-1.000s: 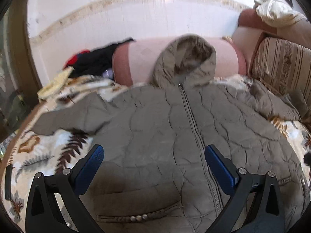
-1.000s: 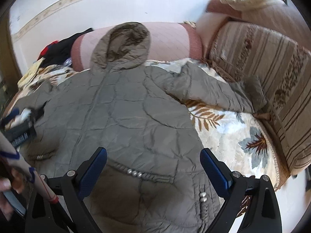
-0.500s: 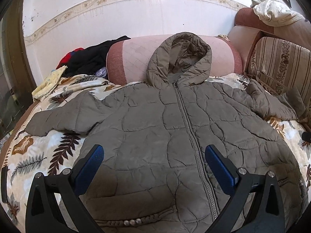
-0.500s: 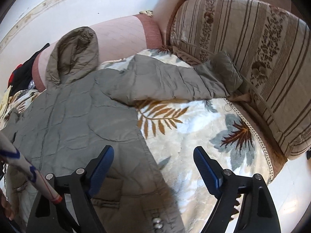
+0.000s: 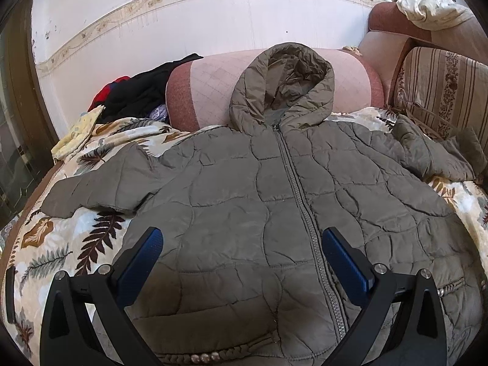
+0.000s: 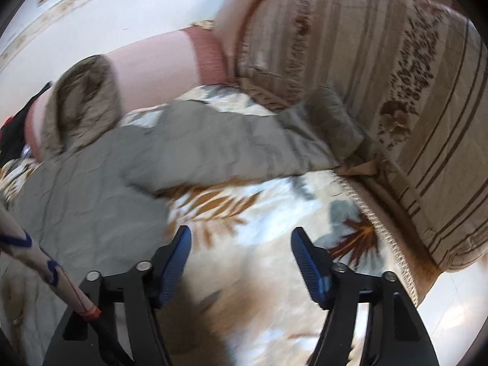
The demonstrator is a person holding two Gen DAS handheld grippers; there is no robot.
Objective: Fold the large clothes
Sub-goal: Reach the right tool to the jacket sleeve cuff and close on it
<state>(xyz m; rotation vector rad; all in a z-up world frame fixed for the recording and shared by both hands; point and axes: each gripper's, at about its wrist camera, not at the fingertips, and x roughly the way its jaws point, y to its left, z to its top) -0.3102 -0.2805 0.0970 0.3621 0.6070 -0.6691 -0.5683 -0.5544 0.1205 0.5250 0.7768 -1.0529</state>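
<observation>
Jacket (image 5: pixel 259 213), olive and quilted, lies zipped and face up on the leaf-print blanket (image 5: pixel 61 244), hood (image 5: pixel 282 88) against the pink bolster (image 5: pixel 213 82), sleeves spread to both sides; left gripper (image 5: pixel 242 262) hangs over its front, jaws wide and empty. Right gripper (image 6: pixel 241 259) is closing over bare blanket below the right sleeve (image 6: pixel 228 149), seemingly gripping nothing, though blur hampers the view

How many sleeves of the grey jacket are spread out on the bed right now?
2. One sleeve lies out to the left on the leaf-print cover; the other sleeve reaches right toward the striped cushion.
</observation>
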